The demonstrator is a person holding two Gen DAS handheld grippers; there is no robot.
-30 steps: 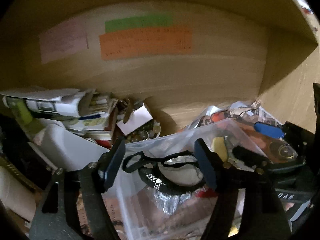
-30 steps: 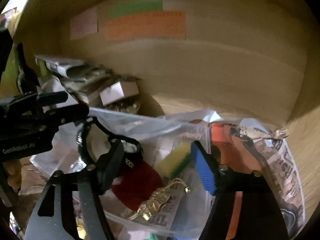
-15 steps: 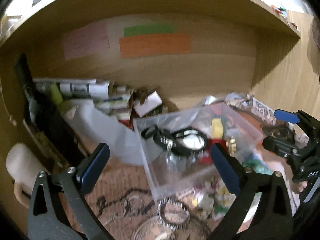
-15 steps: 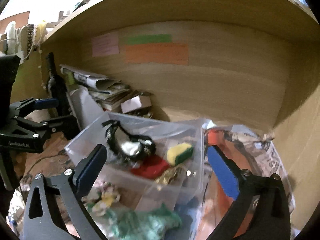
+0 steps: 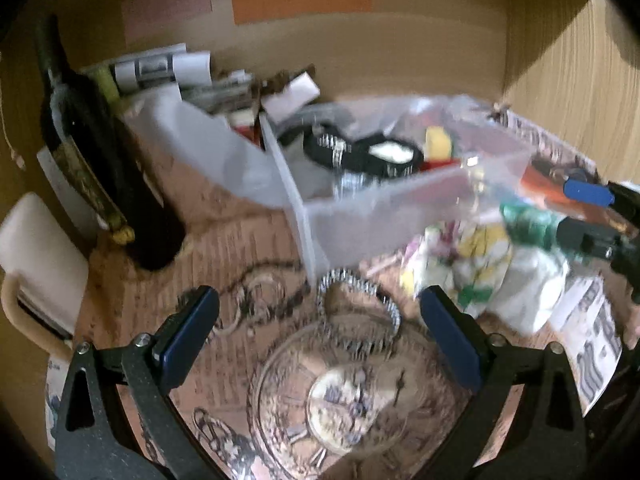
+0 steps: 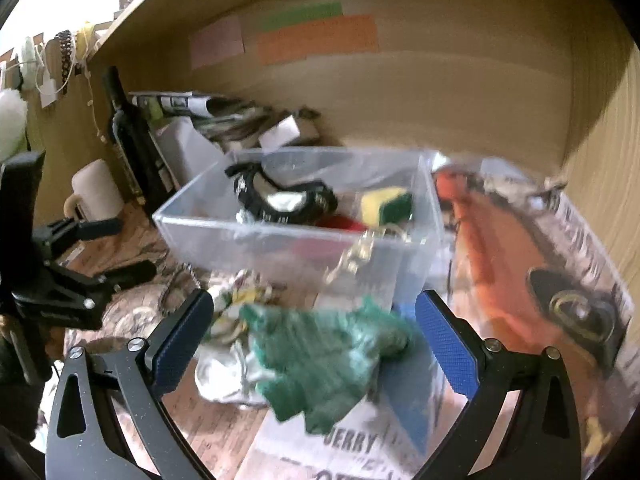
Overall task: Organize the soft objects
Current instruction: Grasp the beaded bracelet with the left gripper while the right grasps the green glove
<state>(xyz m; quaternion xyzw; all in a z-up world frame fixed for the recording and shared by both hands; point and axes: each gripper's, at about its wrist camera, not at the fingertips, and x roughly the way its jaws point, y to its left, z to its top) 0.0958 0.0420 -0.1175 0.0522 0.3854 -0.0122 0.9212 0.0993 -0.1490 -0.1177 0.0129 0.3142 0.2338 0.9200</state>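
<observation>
A clear plastic bin (image 6: 256, 240) sits on the desk under a shelf; it also shows in the left wrist view (image 5: 384, 216). Inside lie a black strap item (image 6: 280, 200), a yellow-green sponge (image 6: 386, 206) and something red (image 6: 340, 222). In front of the bin lie a crumpled green cloth (image 6: 324, 360), a floral cloth (image 5: 452, 252) and a white cloth (image 5: 528, 292). My right gripper (image 6: 312, 348) is open and empty, its jaws either side of the green cloth. My left gripper (image 5: 320, 340) is open and empty above the desk mat.
A dark wine bottle (image 5: 100, 160) stands at the left, with a cream mug (image 5: 36, 264) beside it. Papers and small boxes (image 5: 192, 72) pile at the back. A sparkly bracelet (image 5: 360, 300) lies before the bin. A newspaper with an orange car (image 6: 520, 264) lies at the right.
Both grippers have pulled back from the bin and toward me. The bin now lies farther ahead, and the cloths in front of it have come into view.
</observation>
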